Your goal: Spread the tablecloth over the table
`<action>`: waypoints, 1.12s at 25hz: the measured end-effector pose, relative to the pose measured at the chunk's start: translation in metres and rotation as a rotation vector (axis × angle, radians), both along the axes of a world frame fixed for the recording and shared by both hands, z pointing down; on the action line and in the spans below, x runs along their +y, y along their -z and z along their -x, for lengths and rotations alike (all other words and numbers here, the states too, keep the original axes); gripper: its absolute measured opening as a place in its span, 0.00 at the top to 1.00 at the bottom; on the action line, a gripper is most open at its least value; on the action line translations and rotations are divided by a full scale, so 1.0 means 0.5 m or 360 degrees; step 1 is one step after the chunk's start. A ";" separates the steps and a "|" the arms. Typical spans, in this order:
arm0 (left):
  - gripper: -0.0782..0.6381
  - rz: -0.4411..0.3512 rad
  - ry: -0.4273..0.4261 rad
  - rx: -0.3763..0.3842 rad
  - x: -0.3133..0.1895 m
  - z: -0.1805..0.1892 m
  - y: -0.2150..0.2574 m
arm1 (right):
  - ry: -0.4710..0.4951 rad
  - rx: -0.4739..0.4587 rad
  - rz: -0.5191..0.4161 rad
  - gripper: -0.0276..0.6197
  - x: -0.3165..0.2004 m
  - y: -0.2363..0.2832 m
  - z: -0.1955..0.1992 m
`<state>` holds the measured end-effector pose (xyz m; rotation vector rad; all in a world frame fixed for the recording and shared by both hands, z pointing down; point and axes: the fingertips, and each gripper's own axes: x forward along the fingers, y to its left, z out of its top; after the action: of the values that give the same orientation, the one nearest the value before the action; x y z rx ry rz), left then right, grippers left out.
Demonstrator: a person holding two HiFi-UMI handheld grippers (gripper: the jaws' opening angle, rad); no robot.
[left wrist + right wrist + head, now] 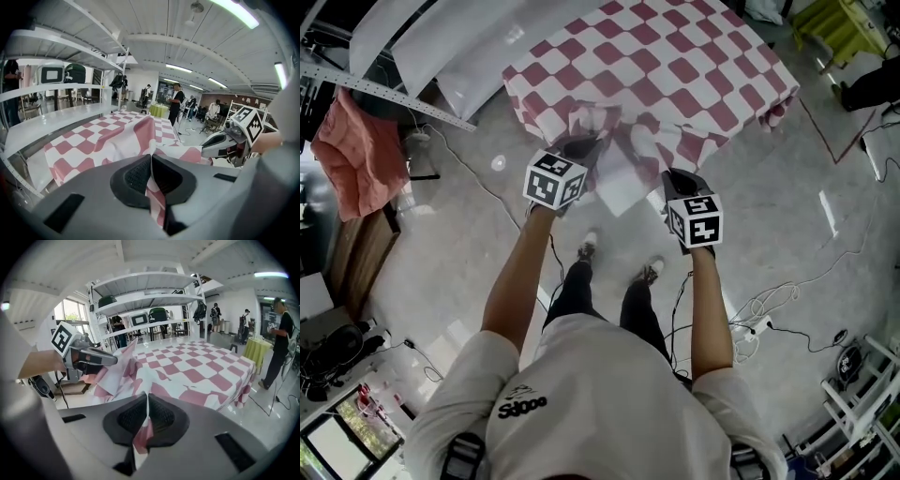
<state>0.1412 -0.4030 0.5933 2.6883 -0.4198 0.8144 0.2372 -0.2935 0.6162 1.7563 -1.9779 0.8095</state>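
The left gripper (151, 161) is clamped tight on a fold of the red-and-white checked tablecloth (108, 136), with the fabric pinched between its ribbed pads. The right gripper (147, 401) is likewise closed on the cloth's near edge, a little apart from the left. Each carries a cube of black-and-white square markers with no letters. From the two grips the cloth stretches across the desk, which it hides, its near hem bunched and held above the floor (769, 206). Dark print on the person's white shirt (600, 394) is not legible. A white shelving rack (140, 301) beside the desk holds a dark green case (158, 314).
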 end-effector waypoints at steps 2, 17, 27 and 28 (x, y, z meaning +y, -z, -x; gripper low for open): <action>0.85 -0.0016 0.0008 0.0029 0.027 0.009 0.028 | -0.0022 0.0027 -0.0038 0.92 0.020 0.029 -0.017; 0.85 -0.0029 0.0070 0.0143 0.272 0.045 0.112 | -0.0032 0.0188 -0.0230 0.92 0.226 0.151 -0.108; 0.85 0.0099 -0.0146 0.0231 0.464 0.051 0.104 | -0.0160 0.0213 -0.0224 0.92 0.369 0.151 -0.132; 0.85 0.0107 -0.0157 0.0234 0.483 0.058 0.100 | -0.0175 0.0220 -0.0222 0.92 0.384 0.148 -0.134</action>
<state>0.1124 -0.1616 0.5432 2.7009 -0.2232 0.6388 0.3041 -0.1017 0.5424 1.9588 -1.9015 0.5779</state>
